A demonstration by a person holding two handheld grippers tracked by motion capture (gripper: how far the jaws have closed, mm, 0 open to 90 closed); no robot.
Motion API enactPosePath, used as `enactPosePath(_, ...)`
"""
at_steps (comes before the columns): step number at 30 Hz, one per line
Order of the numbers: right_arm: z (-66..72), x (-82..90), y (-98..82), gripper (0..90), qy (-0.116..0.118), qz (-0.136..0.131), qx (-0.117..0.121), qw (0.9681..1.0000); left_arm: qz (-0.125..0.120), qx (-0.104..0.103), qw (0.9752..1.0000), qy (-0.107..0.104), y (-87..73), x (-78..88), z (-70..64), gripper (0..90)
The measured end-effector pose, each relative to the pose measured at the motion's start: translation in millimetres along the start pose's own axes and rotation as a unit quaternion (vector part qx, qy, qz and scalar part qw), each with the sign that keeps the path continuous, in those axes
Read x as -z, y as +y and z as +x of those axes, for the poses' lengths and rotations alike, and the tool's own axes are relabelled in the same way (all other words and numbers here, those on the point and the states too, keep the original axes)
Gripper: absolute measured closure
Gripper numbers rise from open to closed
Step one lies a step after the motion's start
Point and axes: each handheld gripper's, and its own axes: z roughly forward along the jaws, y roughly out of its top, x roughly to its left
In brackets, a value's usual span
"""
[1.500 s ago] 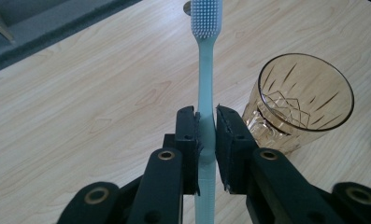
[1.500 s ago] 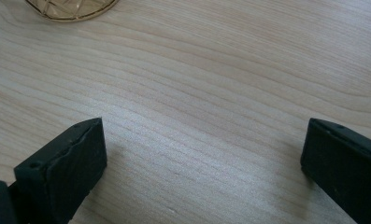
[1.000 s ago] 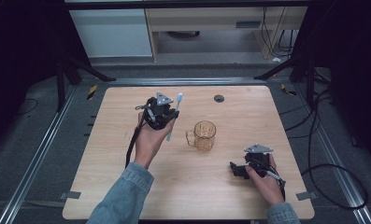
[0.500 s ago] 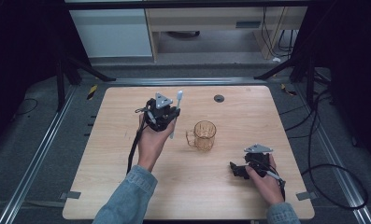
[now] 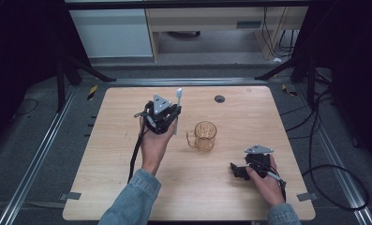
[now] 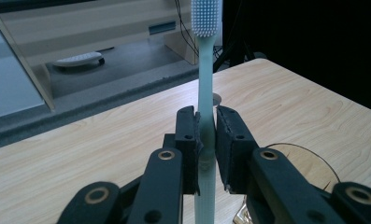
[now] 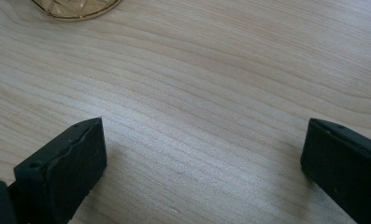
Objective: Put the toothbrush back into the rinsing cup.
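Left gripper (image 5: 167,117) has drifted slightly toward the table's far edge and tipped more upright over the last second; right gripper (image 5: 242,169) hasn't moved. Left jaws closed tight on the handle of a pale green toothbrush (image 6: 205,93), gripped about mid-handle, bristle head up above the jaws, brush roughly upright. In the high view the toothbrush (image 5: 178,101) pokes out past the gripper, held above the table (image 5: 104,154), just left of the mug. Amber glass mug (image 5: 205,136) stands upright near table centre, handle toward the left hand (image 5: 153,143); its rim shows low right in the left gripper view (image 6: 309,163). Right gripper rests low on the table near the front right, jaws spread wide, nothing between them, only bare wood. Mug base (image 7: 75,7) at top edge of the right gripper view. Small dark round disc (image 5: 219,98) near the far table edge.
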Motion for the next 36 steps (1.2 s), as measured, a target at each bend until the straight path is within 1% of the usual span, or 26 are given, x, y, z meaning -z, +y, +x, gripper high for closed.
enactPosePath(2,0.0,0.0,0.0,0.7,0.0,0.0,0.0,1.0,-0.011,0.003,0.9999,0.004,-2.3,0.4,-0.7,79.0)
enactPosePath(6,0.2,-0.1,0.0,0.7,0.001,0.0,0.0,1.0,-0.021,0.006,0.9998,0.004,-4.6,1.0,-1.6,79.0)
enactPosePath(9,0.1,-0.1,-0.1,0.7,0.0,0.0,0.001,1.0,-0.035,0.007,0.9993,0.008,-6.1,2.4,-2.3,79.0)
enactPosePath(10,0.0,-0.2,-0.1,0.7,0.001,-0.001,0.001,1.0,-0.046,0.005,0.9988,0.013,-6.9,3.4,-2.7,79.0)
enactPosePath(11,0.0,-0.2,-0.1,0.7,0.001,-0.001,0.001,1.0,-0.046,0.005,0.9988,0.013,-6.9,3.4,-2.7,79.0)
enactPosePath(12,0.2,-0.2,-0.1,0.7,0.002,-0.001,0.0,1.0,-0.057,0.007,0.9982,0.013,-8.1,4.3,-3.0,79.0)
enactPosePath(13,0.2,-0.2,-0.1,0.7,0.002,-0.001,0.0,1.0,-0.057,0.007,0.9982,0.013,-8.1,4.3,-3.0,79.0)
enactPosePath(16,0.2,-0.1,-0.1,0.7,0.002,0.0,0.001,1.0,-0.073,0.009,0.9972,0.015,-10.8,5.5,-4.8,79.0)
enactPosePath(22,0.0,0.1,-0.1,0.7,0.004,0.0,0.003,1.0,-0.086,0.012,0.9961,0.013,-12.9,4.5,-7.8,79.0)
enactPosePath(23,0.0,0.1,-0.1,0.7,0.004,0.0,0.003,1.0,-0.086,0.009,0.9962,0.012,-12.8,4.4,-8.0,79.0)
enactPosePath(24,0.0,0.1,-0.2,0.7,0.003,0.0,0.003,1.0,-0.086,0.014,0.9962,0.01,-13.2,3.6,-8.9,79.0)
enactPosePath(27,0.1,0.1,-0.1,0.7,0.004,0.0,0.002,1.0,-0.088,0.014,0.9959,0.01,-14.2,3.6,-10.2,79.0)
enactPosePath(29,-0.1,0.1,-0.1,0.7,0.004,0.0,0.004,1.0,-0.095,0.014,0.9953,0.01,-14.9,3.5,-11.8,79.0)
enactPosePath(30,-0.1,0.1,-0.1,0.7,0.004,0.0,0.003,1.0,-0.102,0.015,0.9946,0.009,-15.5,3.9,-13.0,79.0)
enactPosePath(32,0.0,0.1,-0.1,0.7,0.003,0.0,0.003,1.0,-0.105,0.015,0.9943,0.007,-15.6,4.1,-13.6,79.0)
enactPosePath(33,-0.1,0.1,-0.1,0.7,0.004,0.0,0.003,1.0,-0.113,0.014,0.9935,0.007,-15.5,4.6,-15.0,79.0)
enactPosePath(36,-0.1,0.1,-0.2,0.7,0.003,0.0,0.004,1.0,-0.125,0.014,0.992,0.004,-15.6,4.9,-17.8,79.0)
